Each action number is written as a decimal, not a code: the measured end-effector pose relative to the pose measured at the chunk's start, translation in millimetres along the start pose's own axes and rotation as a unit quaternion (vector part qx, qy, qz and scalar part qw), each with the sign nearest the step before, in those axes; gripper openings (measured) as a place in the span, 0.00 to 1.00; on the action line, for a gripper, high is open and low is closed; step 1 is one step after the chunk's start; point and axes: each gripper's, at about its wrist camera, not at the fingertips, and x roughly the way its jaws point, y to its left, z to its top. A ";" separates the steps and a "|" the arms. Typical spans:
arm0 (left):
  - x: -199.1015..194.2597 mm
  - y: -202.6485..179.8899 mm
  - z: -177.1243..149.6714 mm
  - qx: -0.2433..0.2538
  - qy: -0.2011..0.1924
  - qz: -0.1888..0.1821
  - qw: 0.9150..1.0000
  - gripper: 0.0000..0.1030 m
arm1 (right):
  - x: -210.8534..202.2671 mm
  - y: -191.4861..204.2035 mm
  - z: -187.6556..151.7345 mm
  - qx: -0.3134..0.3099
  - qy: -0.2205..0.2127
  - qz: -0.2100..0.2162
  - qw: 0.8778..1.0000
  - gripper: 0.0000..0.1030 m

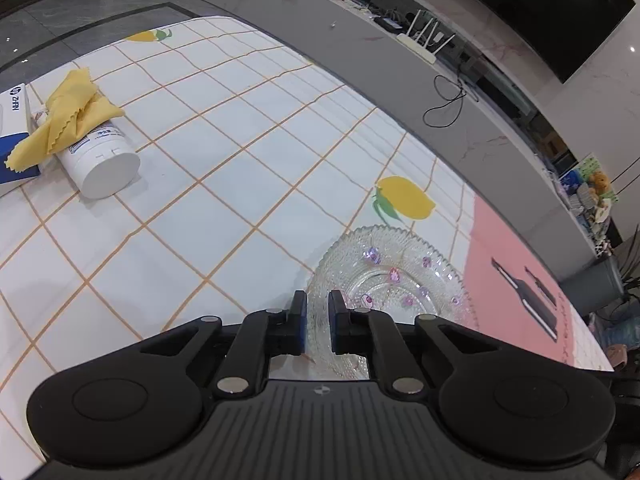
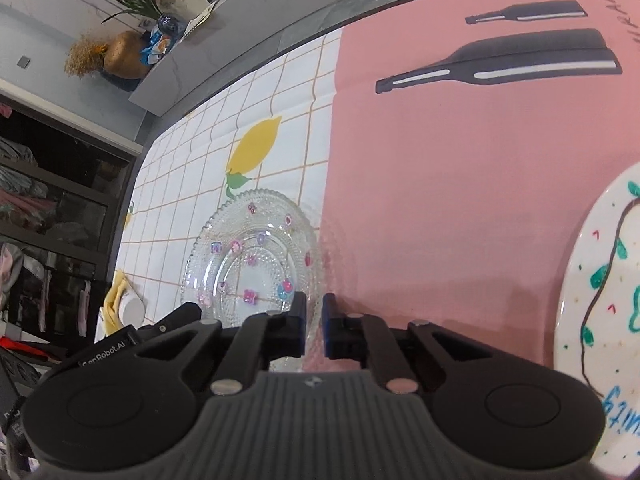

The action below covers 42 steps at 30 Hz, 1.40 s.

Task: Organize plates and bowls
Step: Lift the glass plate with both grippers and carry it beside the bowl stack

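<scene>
Glass plate [image 1: 394, 276]: in the left wrist view we see it lying flat on the surface [image 1: 200, 208], mostly on the grid-patterned cloth, its right edge at the pink mat [image 1: 516, 284]; a printed lemon [image 1: 404, 198] sits just beyond it.
Left gripper [image 1: 317, 322]: we see the fingers set to a narrow gap, with the plate's near rim visible between them; whether the pads [image 1: 301, 320] actually press the glass, we cannot tell.
Far left of surface: a white canister [image 1: 102, 162] lies on its side with a yellow cloth [image 1: 68, 114] draped over it, touching a blue and white box [image 1: 14, 136].
Glass plate, right wrist view [image 2: 252, 256]: we see it straddling the boundary of the grid cloth and the pink mat [image 2: 460, 200], with small coloured decorations across its face.
Right gripper [image 2: 315, 322]: we see a narrow gap between the fingers, poised at the plate's near right rim; contact with the rim cannot be judged.
White plate [image 2: 604, 320]: it rests on the pink mat at the right edge, well apart from the glass plate, carrying green and brown drawn marks.
</scene>
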 end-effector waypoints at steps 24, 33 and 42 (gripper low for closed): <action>-145.6 -74.2 -50.6 0.057 -0.097 -0.136 0.984 0.08 | -174.4 -5.3 -61.5 0.005 -0.101 0.054 0.993 0.08; -201.6 -118.0 -119.3 0.105 -0.086 -0.187 0.973 0.08 | -279.0 -41.5 -144.2 0.016 -0.161 0.063 0.985 0.08; -198.3 -141.4 -197.7 0.129 -0.033 -0.196 0.971 0.09 | -327.3 -108.0 -218.1 0.063 -0.177 0.042 0.981 0.08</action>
